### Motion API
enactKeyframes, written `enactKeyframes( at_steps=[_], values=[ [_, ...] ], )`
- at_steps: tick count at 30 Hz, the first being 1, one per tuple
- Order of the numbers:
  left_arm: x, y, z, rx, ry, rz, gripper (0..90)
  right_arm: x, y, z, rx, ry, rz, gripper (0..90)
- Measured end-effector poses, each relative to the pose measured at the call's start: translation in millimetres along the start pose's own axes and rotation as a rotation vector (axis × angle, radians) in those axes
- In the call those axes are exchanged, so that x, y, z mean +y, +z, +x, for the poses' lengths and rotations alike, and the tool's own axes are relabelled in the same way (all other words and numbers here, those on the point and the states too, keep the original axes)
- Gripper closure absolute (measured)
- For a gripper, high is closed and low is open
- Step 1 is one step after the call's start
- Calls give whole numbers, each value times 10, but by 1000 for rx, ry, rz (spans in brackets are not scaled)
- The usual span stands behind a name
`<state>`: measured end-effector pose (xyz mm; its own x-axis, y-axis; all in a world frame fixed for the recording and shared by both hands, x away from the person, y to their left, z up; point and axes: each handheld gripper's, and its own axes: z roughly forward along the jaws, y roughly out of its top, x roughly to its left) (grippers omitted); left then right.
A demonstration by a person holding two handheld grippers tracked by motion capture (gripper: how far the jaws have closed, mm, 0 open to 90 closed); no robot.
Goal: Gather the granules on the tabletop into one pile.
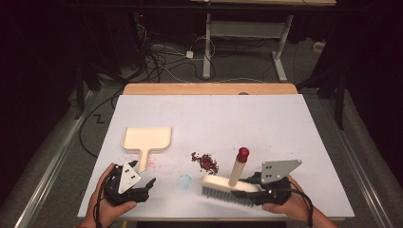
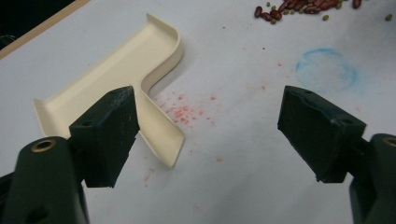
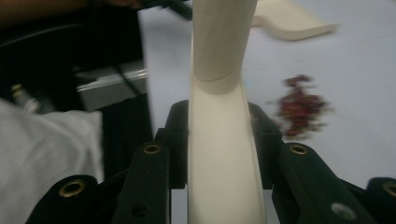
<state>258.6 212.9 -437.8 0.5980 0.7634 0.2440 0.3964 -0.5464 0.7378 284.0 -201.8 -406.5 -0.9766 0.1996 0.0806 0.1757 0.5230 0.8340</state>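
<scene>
A cream dustpan [image 1: 147, 139] lies flat on the white board, its handle pointing toward my left gripper [image 1: 145, 188]. That gripper is open and holds nothing. In the left gripper view the dustpan handle [image 2: 161, 135] lies just inside the left jaw of my left gripper [image 2: 210, 135], not gripped. My right gripper [image 1: 254, 190] is shut on the right end of a cream brush [image 1: 227, 188] with grey bristles and a red-tipped upright handle [image 1: 242, 155]. The right gripper view shows the brush back [image 3: 219, 177] clamped in my right gripper [image 3: 219, 116]. A small pile of red beans [image 1: 205, 162] lies between dustpan and brush.
A blue chalk circle [image 1: 184, 181] is drawn near the board's front edge, between the grippers. Pink crumbs [image 2: 184, 112] are scattered beside the dustpan handle. The wooden table edge [image 1: 209, 89] runs along the back; cables and desk legs lie on the floor beyond.
</scene>
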Motion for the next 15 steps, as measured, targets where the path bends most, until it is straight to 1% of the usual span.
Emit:
enactKeyframes(
  at_steps=[1,2,3,5,8,10,12,14,15],
  values=[
    [2,-4,5,2,-3,-1,197,-13,65,10,48,-8,8,671],
    [4,-9,5,5,-3,-1,196,-19,126,14,78,-28,28,671],
    [5,-12,5,6,-2,-3,197,-20,187,10,96,-46,50,671],
    [6,-9,9,6,-3,-3,197,-27,295,-28,129,-67,89,670],
    [1,1,21,5,-3,1,197,-25,394,-133,168,-60,82,671],
    [-6,7,26,4,-4,4,197,-1,430,-205,148,-79,89,670],
    [-12,6,26,3,-4,4,197,9,466,-295,140,-87,86,669],
    [-13,3,26,3,-2,3,196,17,514,-369,144,-83,85,666],
    [-12,4,26,2,-3,3,197,32,537,-397,143,-95,88,666]
  ],
)
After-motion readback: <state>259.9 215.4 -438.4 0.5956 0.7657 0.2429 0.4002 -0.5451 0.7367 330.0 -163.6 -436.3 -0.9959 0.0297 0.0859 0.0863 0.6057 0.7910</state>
